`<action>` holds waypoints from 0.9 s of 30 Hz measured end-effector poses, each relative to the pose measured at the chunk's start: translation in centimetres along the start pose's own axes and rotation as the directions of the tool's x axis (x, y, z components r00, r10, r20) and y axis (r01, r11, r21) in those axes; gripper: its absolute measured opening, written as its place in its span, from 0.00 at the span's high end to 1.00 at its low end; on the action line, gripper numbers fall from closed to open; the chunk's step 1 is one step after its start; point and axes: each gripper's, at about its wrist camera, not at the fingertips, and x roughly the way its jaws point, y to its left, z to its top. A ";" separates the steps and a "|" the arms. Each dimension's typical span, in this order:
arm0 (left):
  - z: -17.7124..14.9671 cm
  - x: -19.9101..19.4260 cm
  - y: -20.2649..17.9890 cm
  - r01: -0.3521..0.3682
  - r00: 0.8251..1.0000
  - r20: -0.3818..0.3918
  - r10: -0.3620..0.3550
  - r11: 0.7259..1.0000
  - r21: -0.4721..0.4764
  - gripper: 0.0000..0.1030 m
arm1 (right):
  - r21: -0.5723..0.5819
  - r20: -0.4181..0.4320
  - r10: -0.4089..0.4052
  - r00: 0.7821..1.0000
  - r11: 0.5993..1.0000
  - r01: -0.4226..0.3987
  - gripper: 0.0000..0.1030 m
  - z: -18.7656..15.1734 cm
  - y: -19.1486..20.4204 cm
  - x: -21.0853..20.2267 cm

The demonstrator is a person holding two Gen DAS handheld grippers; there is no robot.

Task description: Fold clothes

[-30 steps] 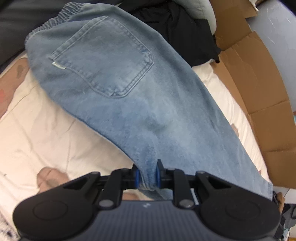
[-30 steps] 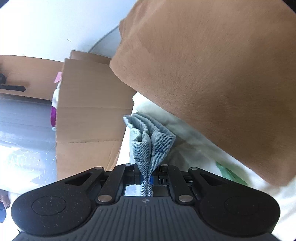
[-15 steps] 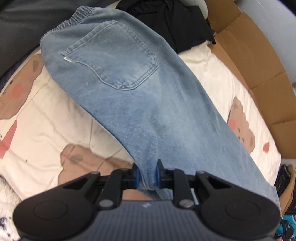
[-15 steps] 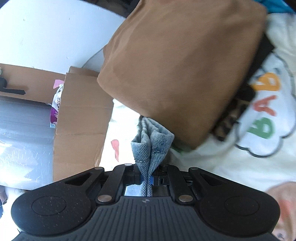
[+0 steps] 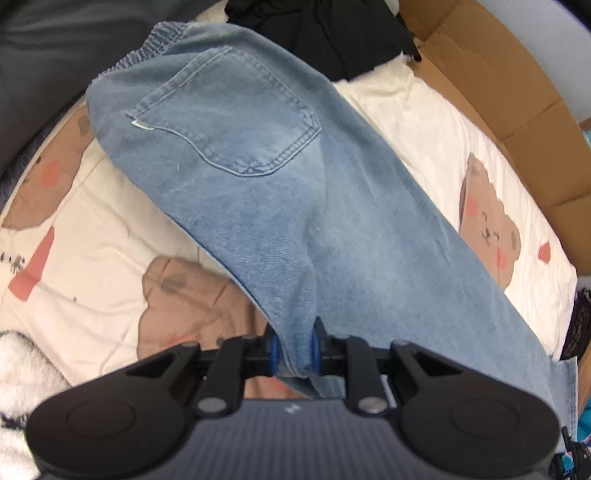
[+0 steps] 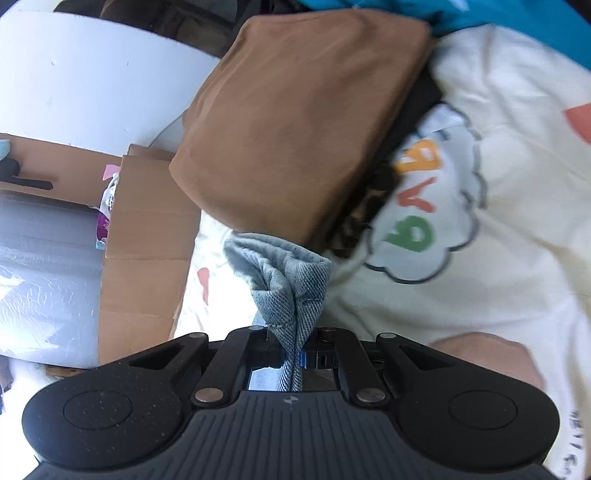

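Note:
A pair of light blue jeans (image 5: 280, 206) hangs stretched above a cream bedsheet (image 5: 92, 266) printed with brown bears. Its back pocket and elastic waistband face the left wrist camera, the waistband at the far end. My left gripper (image 5: 294, 349) is shut on a bunched fold of the denim near the camera. In the right wrist view my right gripper (image 6: 295, 354) is shut on a gathered end of the jeans (image 6: 288, 273), which sticks up between its blue-padded fingers.
A folded brown garment (image 6: 306, 118) lies on darker folded clothes ahead of the right gripper. Cardboard (image 5: 517, 92) lines the bed's far right edge, and cardboard (image 6: 144, 236) also stands left of the right gripper. Black clothing (image 5: 325, 29) is heaped beyond the waistband. A teal fabric (image 6: 517, 26) lies far right.
The right gripper has pulled back from the brown garment with the denim end, uncovering the printed sheet. In the left view the jeans have shifted right, and more of the bear sheet shows.

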 end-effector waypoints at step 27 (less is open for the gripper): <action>-3.6 2.1 1.3 0.034 0.998 -0.059 -0.029 0.995 0.092 0.83 | 0.031 0.020 -0.160 0.987 0.987 0.160 0.94 -2.5 -8.6 -5.8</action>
